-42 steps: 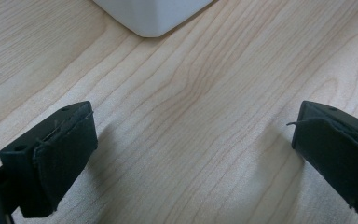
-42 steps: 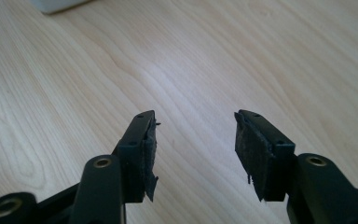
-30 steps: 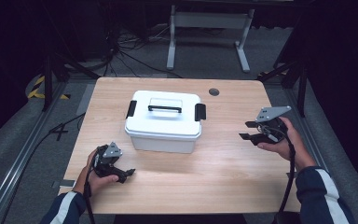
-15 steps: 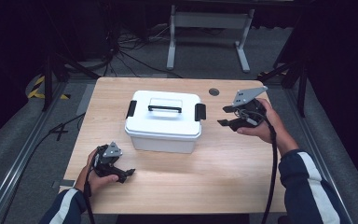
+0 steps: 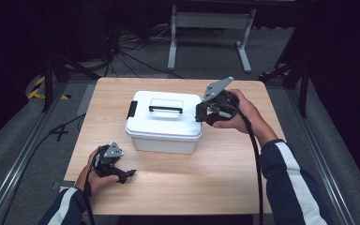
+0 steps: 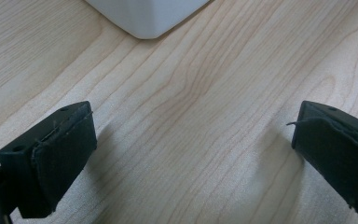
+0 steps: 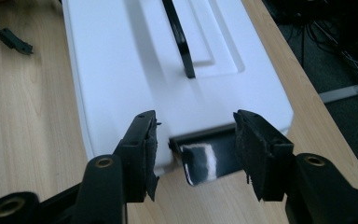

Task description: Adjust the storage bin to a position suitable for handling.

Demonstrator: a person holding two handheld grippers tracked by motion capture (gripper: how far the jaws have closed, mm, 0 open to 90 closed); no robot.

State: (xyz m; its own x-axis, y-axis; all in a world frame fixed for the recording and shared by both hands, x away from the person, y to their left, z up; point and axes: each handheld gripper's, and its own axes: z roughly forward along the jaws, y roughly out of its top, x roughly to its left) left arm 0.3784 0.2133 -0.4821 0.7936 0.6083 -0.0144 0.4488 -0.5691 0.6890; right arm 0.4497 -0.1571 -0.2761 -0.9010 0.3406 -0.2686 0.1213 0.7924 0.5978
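Note:
A white lidded storage box stands mid-table, with a black carry handle on its lid and a black latch at each end. My right gripper is at the box's right end. In the right gripper view it is open, and the black right latch sits between the two jaws without being pinched. My left gripper rests on the table in front of the box's left corner. It is open wide over bare wood, with the box corner beyond it.
The left latch lies flat against the box's left end. A small dark disc is partly hidden behind the right gripper's plate. Bare wooden table stretches in front of the box. Beyond the table edges are dark floor, cables and a metal stand.
The right hand has carried its gripper leftwards and away from the person, from the table's right side up to the box's right latch. The left gripper has stayed put.

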